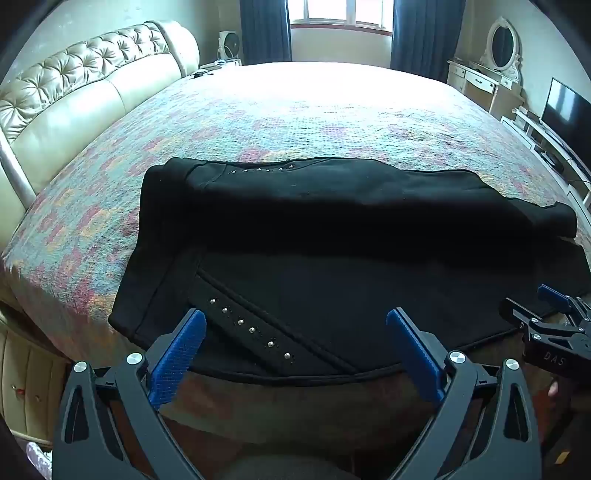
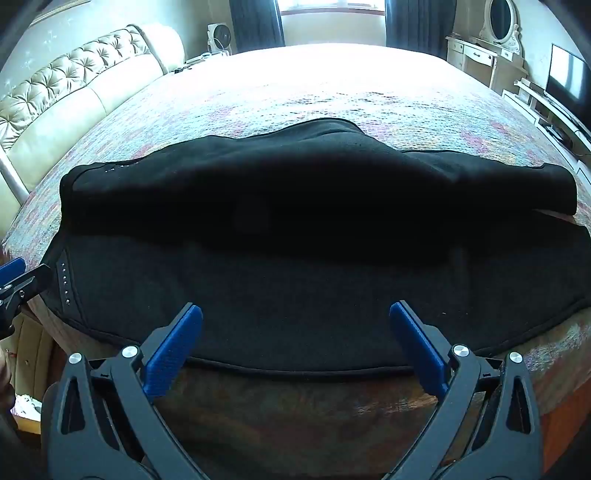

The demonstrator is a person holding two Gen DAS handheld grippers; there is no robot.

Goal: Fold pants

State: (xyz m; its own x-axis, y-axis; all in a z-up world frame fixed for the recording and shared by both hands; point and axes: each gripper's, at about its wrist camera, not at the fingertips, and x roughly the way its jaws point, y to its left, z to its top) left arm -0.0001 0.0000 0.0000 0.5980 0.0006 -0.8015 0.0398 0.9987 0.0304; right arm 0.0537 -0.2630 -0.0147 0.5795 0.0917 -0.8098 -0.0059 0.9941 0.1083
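Note:
Black pants [image 1: 332,229] with silver studs lie across the near edge of the bed, one leg folded over the other; they also show in the right wrist view [image 2: 314,236]. My left gripper [image 1: 295,317] is open and empty, just above the near hem at the studded pocket [image 1: 251,328]. My right gripper [image 2: 295,314] is open and empty, over the near hem further right. The right gripper also shows at the right edge of the left wrist view [image 1: 554,317]. The left gripper shows at the left edge of the right wrist view [image 2: 18,280].
The bed carries a multicoloured quilt [image 1: 295,114] with a tufted cream headboard [image 1: 74,85] at the left. A dresser with an oval mirror [image 1: 491,70] and a TV [image 1: 569,110] stand at the right. A window with blue curtains [image 1: 340,22] is behind.

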